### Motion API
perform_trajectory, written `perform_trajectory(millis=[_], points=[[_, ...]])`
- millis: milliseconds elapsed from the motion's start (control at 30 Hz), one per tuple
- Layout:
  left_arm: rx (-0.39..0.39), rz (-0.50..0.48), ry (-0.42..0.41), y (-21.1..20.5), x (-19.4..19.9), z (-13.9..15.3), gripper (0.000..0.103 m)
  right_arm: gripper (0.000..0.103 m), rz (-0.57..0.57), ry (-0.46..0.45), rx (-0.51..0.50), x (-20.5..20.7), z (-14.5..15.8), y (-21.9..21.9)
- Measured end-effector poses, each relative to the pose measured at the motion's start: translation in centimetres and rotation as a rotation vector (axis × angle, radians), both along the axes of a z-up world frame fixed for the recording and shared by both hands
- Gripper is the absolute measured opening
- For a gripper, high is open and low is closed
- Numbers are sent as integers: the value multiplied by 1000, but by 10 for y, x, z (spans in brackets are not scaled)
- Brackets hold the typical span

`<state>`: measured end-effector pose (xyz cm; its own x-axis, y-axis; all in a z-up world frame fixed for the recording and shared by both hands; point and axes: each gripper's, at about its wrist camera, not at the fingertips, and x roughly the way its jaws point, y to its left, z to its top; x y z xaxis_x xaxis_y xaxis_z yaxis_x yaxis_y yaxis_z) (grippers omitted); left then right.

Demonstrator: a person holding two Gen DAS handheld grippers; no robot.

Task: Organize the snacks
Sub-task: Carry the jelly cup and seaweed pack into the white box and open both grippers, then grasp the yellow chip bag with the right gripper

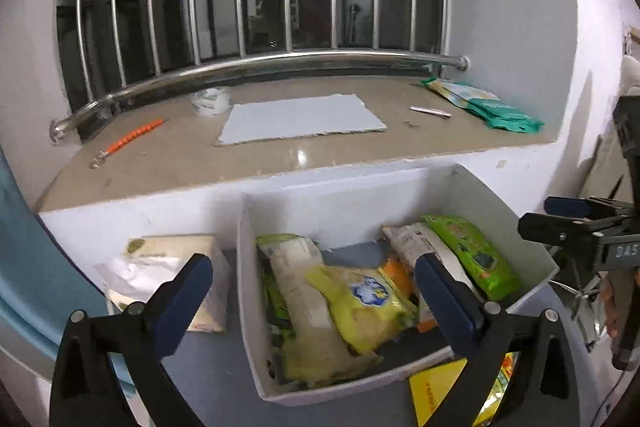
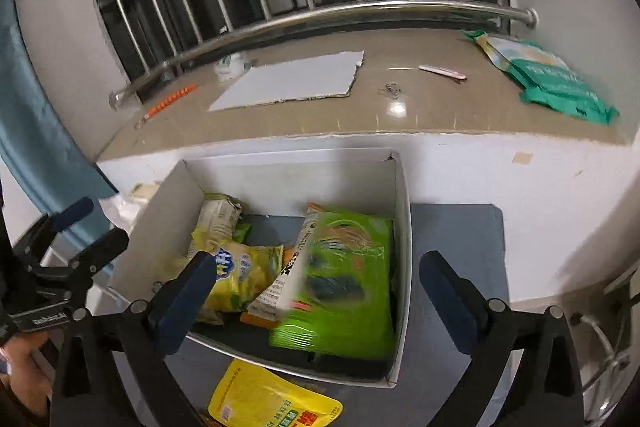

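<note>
Left gripper [image 1: 314, 281] and right gripper [image 2: 316, 281] both hover with fingers wide apart, holding nothing. The white rectangular cardboard box [image 2: 402, 227] holds the snacks; the bright green snack packet [image 2: 344, 291] lies lengthwise along the box's right wall. Only the left view shows the cream tissue pack [image 1: 176, 267] left of the box. A yellow foil pouch [image 2: 272, 399] lies just in front of the box.

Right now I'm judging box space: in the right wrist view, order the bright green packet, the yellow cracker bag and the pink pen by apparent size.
1. bright green packet
2. yellow cracker bag, partly hidden behind a tong
3. pink pen, farther off, yet clearly smallest
</note>
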<state>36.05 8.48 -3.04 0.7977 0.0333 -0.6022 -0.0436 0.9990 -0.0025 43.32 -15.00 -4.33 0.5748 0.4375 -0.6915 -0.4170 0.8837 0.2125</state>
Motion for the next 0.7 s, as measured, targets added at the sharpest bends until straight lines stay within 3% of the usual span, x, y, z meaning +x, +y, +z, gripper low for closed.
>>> perform_trajectory(millis=[333, 533, 700], points=[[33, -41, -42, -10, -39, 24, 103, 103, 5, -65, 28, -34, 25, -14], [-43, -65, -79, -12, -98, 40, 103, 103, 57, -154, 66, -104, 39, -30], [-97, -77, -87, -20, -152, 30, 103, 103, 78, -121, 90, -162, 18, -43]])
